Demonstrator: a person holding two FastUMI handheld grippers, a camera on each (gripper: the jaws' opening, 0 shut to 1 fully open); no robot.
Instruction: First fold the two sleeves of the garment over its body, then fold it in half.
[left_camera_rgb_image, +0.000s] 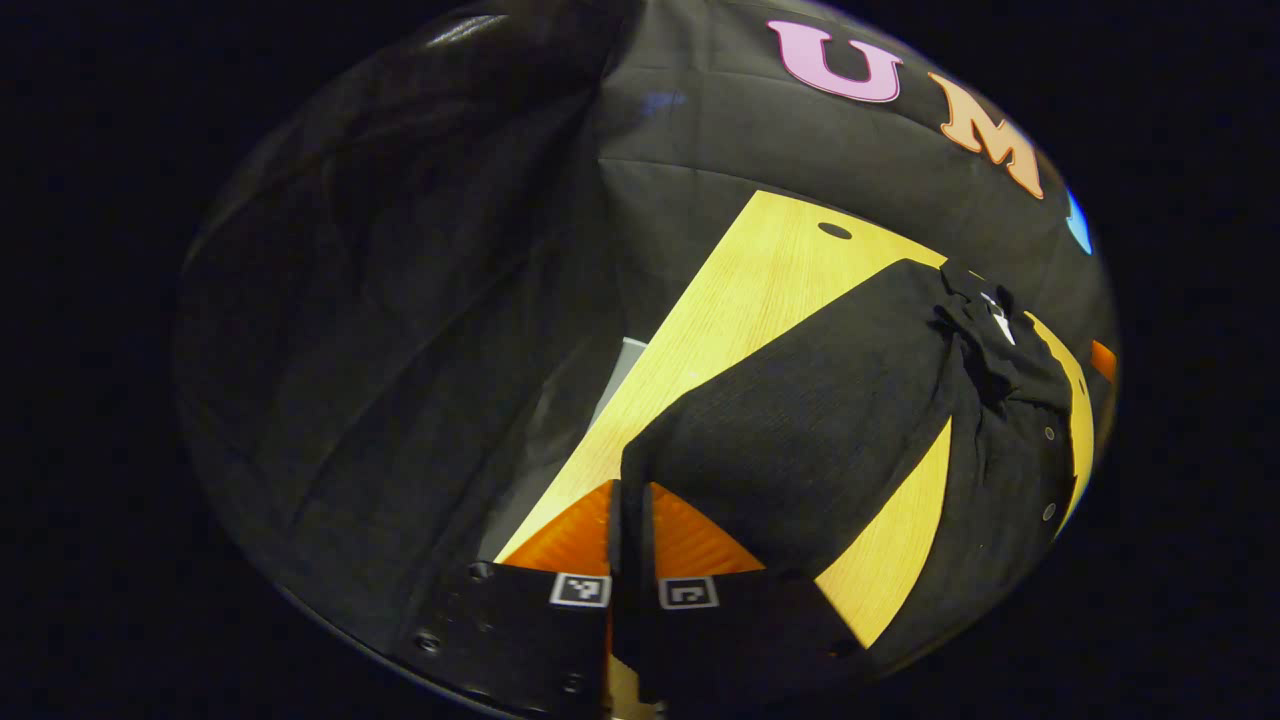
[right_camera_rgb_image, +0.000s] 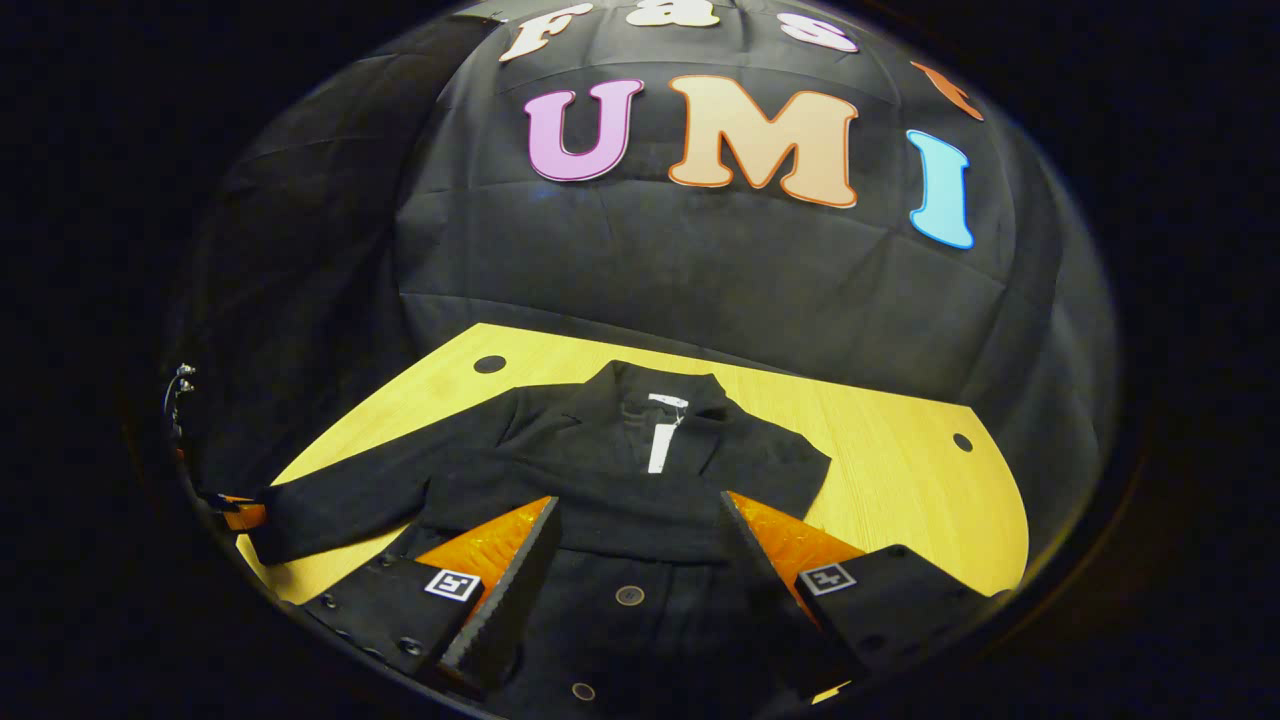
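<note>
Left gripper clenched on the cuff of the left sleeve, stretched long-axis away from the jacket on the worktop; right gripper hovers released over its buttoned front.

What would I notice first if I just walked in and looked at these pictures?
Probably the black jacket spread on the yellow table, collar toward the back wall. One sleeve already lies folded across its body. The left tool pinches the other sleeve's end, and the right tool hangs open above the buttons.
</note>
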